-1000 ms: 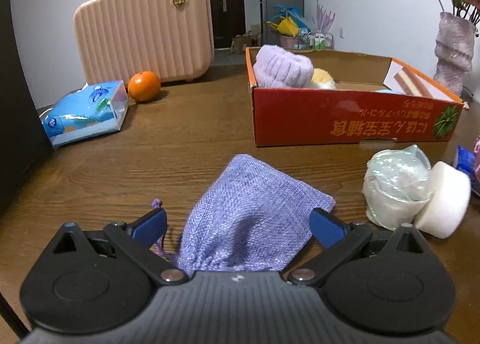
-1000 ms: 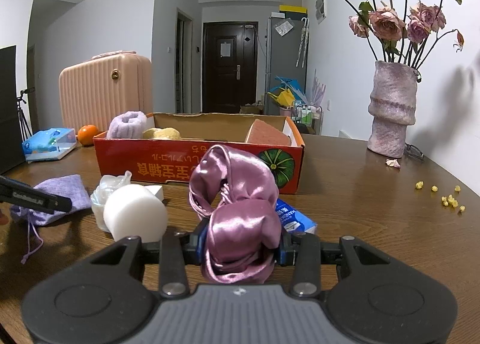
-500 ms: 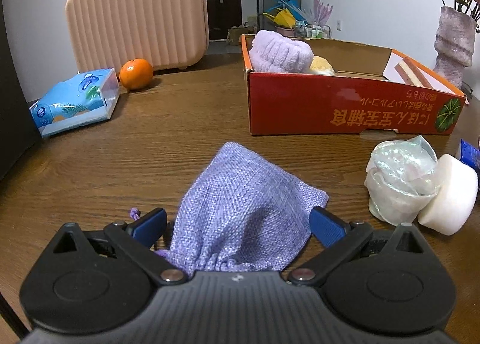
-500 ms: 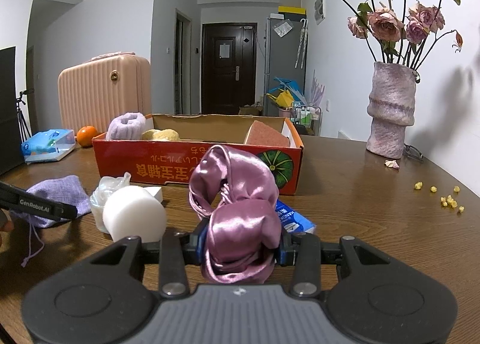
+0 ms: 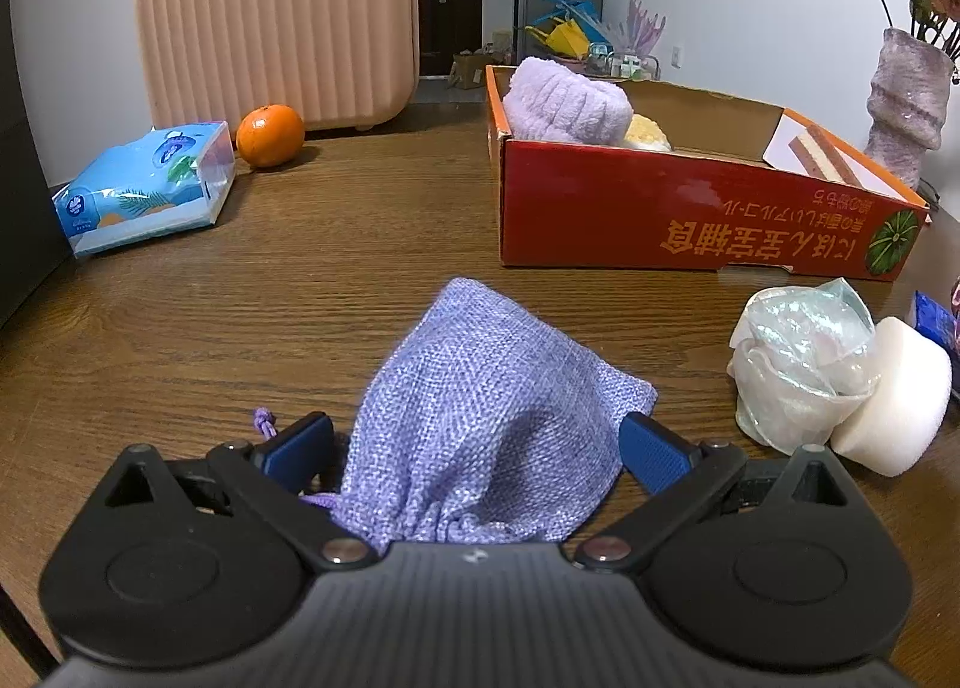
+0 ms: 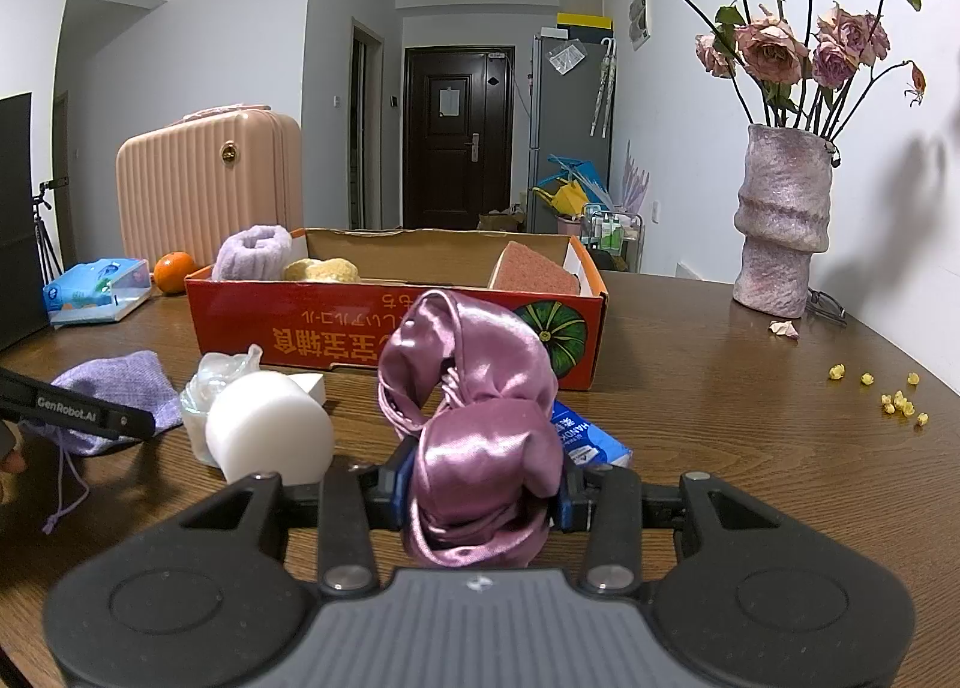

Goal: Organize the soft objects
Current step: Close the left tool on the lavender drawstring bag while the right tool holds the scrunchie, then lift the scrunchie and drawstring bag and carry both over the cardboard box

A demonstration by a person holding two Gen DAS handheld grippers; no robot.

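Between your right gripper's point(image 6: 480, 499) jaws: satin scrunchie point(image 6: 480, 418), clamped. Left gripper point(image 5: 477, 442) wide open, straddling the pouch point(image 5: 486, 424).

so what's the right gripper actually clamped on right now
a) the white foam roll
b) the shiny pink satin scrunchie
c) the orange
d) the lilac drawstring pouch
b: in the right wrist view the right gripper has its fingers pressed in on both sides of the pink satin scrunchie, while the lilac pouch lies on the table off to the left.
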